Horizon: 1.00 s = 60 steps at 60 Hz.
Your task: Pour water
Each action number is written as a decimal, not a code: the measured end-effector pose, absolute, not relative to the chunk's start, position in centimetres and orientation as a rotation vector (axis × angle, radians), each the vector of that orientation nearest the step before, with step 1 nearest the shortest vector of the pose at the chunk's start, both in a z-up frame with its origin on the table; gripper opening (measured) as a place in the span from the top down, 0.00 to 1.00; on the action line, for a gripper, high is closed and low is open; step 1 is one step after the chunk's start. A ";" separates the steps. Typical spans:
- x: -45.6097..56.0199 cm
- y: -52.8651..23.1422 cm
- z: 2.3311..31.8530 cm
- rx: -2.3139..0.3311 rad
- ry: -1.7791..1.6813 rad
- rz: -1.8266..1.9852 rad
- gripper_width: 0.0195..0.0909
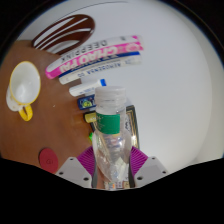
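We see our gripper (113, 172) squeezing a clear water bottle (111, 140) — both pink pads (88, 160) press on its sides. The bottle has a green label and a white cap. Left of the bottle, on the brown tabletop (45, 120), sits a white cup (22, 87) — and a red lid (46, 157) nearer.

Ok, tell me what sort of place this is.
Probably a home or office tabletop: a brown table, a clear plastic water bottle between the gripper fingers, a white cup with a yellow handle, and printed pink-and-white boxes.
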<state>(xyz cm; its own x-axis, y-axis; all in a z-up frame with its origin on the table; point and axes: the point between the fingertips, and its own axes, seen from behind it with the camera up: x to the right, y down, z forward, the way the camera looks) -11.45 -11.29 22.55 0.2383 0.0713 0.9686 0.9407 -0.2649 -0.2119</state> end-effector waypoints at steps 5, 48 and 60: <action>-14.9 -11.4 20.3 -1.468 -1.173 -1.287 0.68; -19.7 -12.3 19.5 -1.524 -1.171 -1.015 0.68; -16.4 -13.0 22.4 -1.762 -0.669 -0.460 0.68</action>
